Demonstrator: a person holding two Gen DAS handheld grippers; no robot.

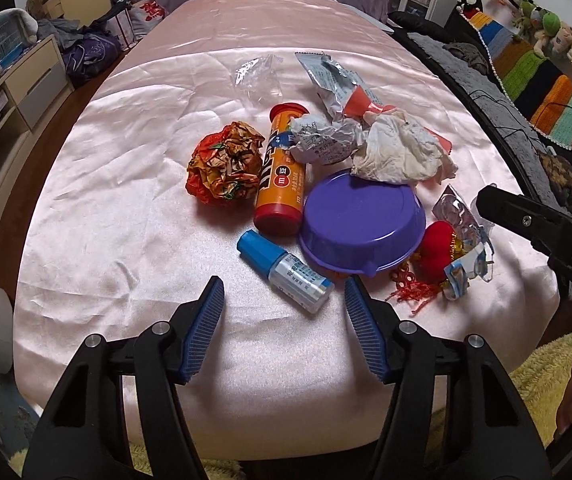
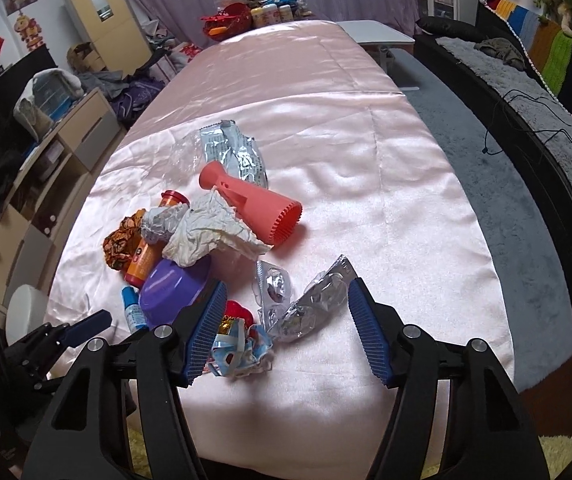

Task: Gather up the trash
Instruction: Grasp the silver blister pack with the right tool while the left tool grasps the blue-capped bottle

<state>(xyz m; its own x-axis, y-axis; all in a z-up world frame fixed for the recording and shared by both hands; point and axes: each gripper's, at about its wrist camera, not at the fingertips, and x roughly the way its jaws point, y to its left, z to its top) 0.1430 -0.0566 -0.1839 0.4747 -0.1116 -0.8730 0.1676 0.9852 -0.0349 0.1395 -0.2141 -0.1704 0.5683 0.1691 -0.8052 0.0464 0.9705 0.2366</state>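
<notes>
Blue pads sit closest to us: our left hand-held gripper (image 1: 284,294) has its two sides apart, with nothing squeezed between them. Just past its tips a small bottle with a blue cap (image 1: 286,270) lies on the shiny pink cloth (image 1: 126,200) that covers the tabletop. The trash is all in one pile near our end of the cloth. On the left of the pile we see a crumpled orange paper ball (image 1: 224,160). Next to it lies an orange tube (image 1: 282,168) with a red lid, and beside that a purple bowl (image 1: 362,224) turned upside down. Crumpled white paper (image 1: 402,152) rests on the far edge of the bowl. A pink cone (image 2: 252,202) lies on its side behind it, on a silver wrapper (image 2: 234,152). Our right hand-held gripper (image 2: 284,294) is also apart, pinching nothing. Shiny foil packs (image 2: 310,306) lie between its sides, and a blue and white wrapper (image 2: 238,350) sits by its left pad.
</notes>
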